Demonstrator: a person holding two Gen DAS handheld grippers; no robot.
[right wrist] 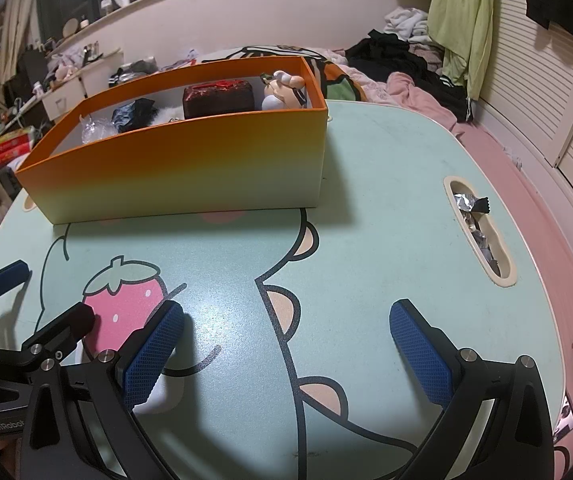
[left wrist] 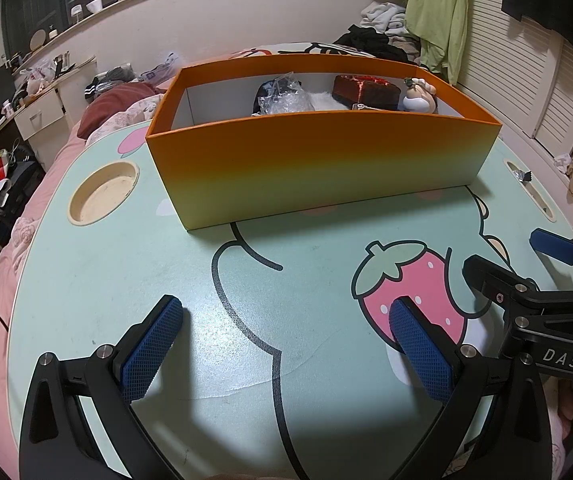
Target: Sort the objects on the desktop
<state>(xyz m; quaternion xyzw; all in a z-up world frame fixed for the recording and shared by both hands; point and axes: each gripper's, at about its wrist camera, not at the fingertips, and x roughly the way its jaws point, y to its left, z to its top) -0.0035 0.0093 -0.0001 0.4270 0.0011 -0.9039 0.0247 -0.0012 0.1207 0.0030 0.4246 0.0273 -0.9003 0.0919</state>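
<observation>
An orange box stands at the far side of the pale green table. Inside it lie a dark red block, a small figurine, a clear plastic bag and a dark wrapped item. My left gripper hangs open over the table in front of the box, nothing between its blue pads. My right gripper is open too, beside the left one, and shows at the right edge of the left wrist view.
A round cup recess sits at the table's left. A long slot with foil wrappers runs along its right. The table stands on a bed with pink bedding; clothes are piled behind. A cluttered desk is at far left.
</observation>
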